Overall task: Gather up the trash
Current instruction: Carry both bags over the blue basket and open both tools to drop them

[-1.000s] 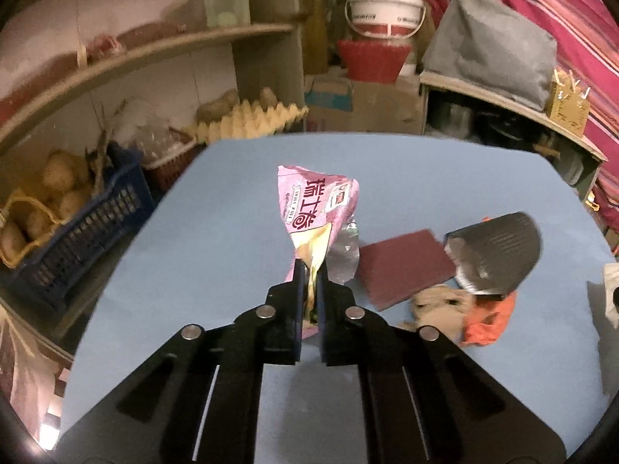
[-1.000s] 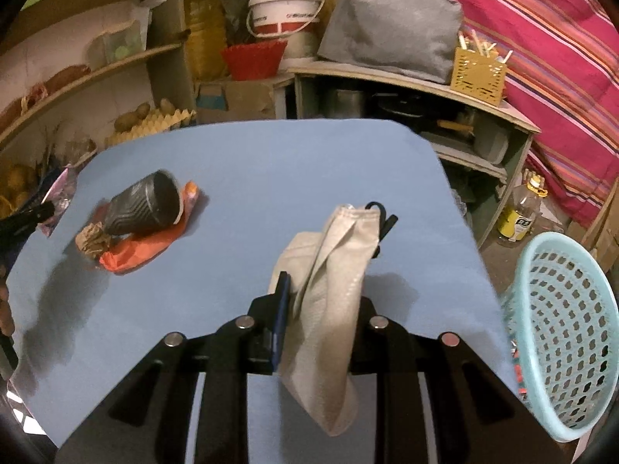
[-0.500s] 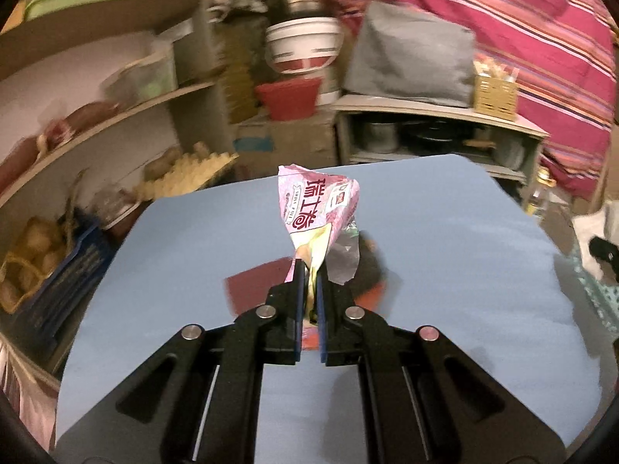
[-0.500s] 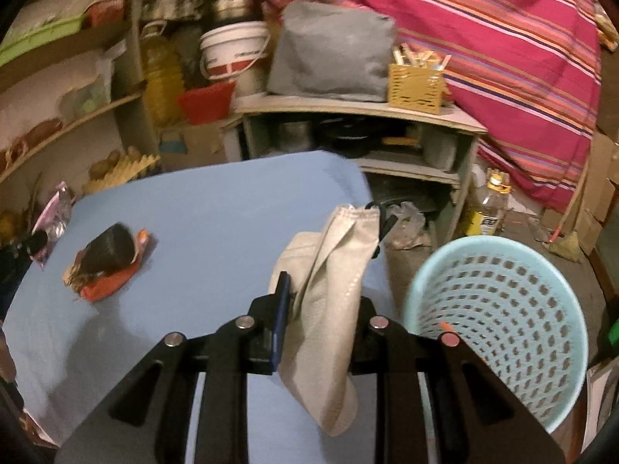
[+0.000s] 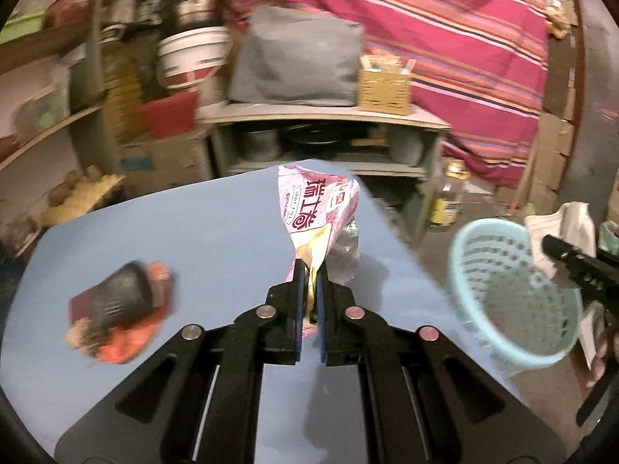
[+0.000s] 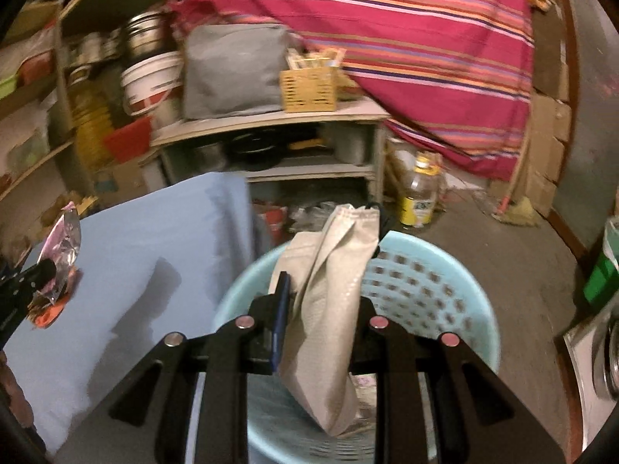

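My left gripper (image 5: 309,270) is shut on a pink snack wrapper (image 5: 315,208) and holds it above the blue table (image 5: 193,232). My right gripper (image 6: 323,290) is shut on a beige pouch (image 6: 329,294) and holds it over the light blue perforated basket (image 6: 425,290), which stands on the floor right of the table. The basket (image 5: 510,294) and the right gripper with the pouch (image 5: 561,224) also show in the left wrist view. A pile of a dark cup, a dark red sheet and orange wrapper (image 5: 120,309) lies on the table's left part.
A low shelf unit (image 5: 321,123) with a grey bag and a yellow box stands behind the table. A striped red cloth (image 6: 406,38) hangs at the back. A yellow-labelled bottle (image 6: 419,197) stands on the floor. Wall shelves with buckets are at the left.
Both grippers have swung right with their loads. The right gripper now holds the pouch over the basket. The trash pile has slid to the left in the left wrist view.
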`<state>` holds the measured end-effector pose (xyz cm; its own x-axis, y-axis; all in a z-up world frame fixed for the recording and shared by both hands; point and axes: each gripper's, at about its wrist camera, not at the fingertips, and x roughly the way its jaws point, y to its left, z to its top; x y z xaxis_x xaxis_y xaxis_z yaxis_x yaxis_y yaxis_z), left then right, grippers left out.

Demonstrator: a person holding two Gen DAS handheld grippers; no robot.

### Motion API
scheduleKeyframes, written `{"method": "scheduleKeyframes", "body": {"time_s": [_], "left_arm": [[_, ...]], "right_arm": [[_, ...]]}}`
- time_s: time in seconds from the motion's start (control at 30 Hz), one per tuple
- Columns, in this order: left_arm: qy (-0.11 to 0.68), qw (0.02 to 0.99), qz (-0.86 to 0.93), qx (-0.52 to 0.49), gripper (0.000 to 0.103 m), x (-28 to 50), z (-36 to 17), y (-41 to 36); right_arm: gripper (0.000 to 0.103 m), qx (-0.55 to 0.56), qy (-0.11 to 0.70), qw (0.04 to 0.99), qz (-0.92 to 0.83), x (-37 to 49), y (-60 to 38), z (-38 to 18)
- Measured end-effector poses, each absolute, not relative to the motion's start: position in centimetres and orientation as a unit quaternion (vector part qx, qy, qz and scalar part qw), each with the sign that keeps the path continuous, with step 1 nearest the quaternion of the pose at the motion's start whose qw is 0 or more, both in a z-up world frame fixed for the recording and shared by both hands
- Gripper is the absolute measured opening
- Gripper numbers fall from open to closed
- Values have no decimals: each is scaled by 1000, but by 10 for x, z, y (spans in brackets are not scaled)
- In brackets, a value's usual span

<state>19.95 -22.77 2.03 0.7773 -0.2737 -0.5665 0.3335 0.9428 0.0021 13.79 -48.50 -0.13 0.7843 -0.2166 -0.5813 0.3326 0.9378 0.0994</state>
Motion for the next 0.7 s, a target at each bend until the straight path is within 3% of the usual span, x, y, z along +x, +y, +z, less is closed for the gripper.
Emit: {"method": "scheduleKeyframes", "body": {"time_s": [0.6, 0.7], "left_arm": [[328, 895, -291, 81, 4, 194, -4, -391], [339, 889, -298, 82, 8, 198, -11, -402]], "right_arm": [[23, 132, 288, 927, -200, 116, -554, -11], [23, 137, 289, 925, -206, 113, -560, -13]]}}
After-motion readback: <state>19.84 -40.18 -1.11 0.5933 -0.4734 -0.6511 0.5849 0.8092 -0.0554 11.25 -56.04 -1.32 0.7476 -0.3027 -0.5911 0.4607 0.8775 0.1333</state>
